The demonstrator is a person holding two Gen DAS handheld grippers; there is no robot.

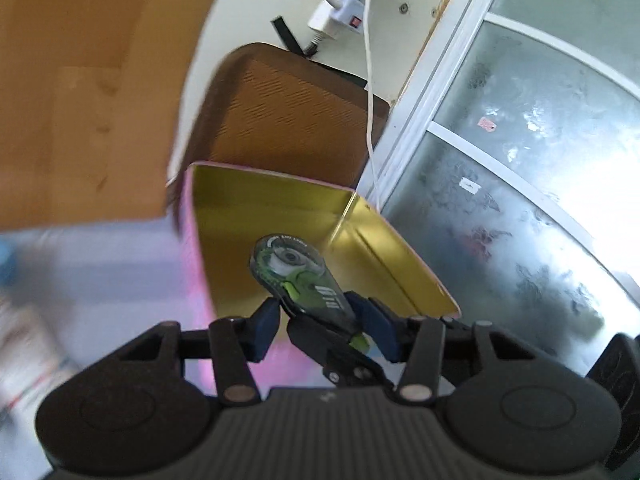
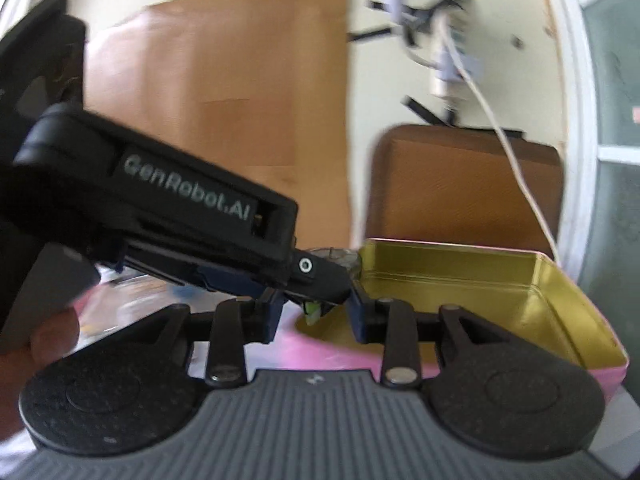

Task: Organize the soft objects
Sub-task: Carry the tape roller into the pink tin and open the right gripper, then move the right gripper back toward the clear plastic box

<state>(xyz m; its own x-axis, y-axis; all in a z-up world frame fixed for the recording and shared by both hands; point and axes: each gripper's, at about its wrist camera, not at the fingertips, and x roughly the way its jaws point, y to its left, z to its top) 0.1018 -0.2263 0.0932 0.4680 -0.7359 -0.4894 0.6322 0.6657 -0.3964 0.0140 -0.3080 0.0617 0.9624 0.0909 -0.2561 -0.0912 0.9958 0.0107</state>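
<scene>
The left gripper [image 1: 318, 322] is clenched on a green correction tape dispenser [image 1: 298, 276]. Its blue pads [image 1: 266, 322] press on the narrow end of the dispenser, and the round end with the white reel points forward, away from the gripper. A black finger of the other tool [image 1: 324, 344] also reaches into this same gap from below, so both tools meet at the dispenser.

The right gripper [image 2: 314, 310] has its jaws a little apart, and the tip of the left tool [image 2: 320, 276] sits between them. A small green part of the dispenser [image 2: 310, 308] shows there. If the right pads really press on it, I cannot tell, because the left tool covers the contact. At the lower left of the right gripper's view a bare thumb [image 2: 52, 332] holds the left tool.

Just ahead of both grippers stands an open tin box [image 1: 224, 240], pink outside and gold inside. The dispenser hangs over the near edge of this box, above the gold floor.

Behind the box, farther from the grippers, a brown ribbed case [image 1: 288, 116] leans upright. A white cable [image 1: 370, 92] hangs in front of the case from a white power strip [image 1: 344, 8] on the wall. To the left is a large sheet of cardboard [image 1: 80, 92]. To the right of the left gripper there is a frosted glass door [image 1: 520, 168] with a white frame.
</scene>
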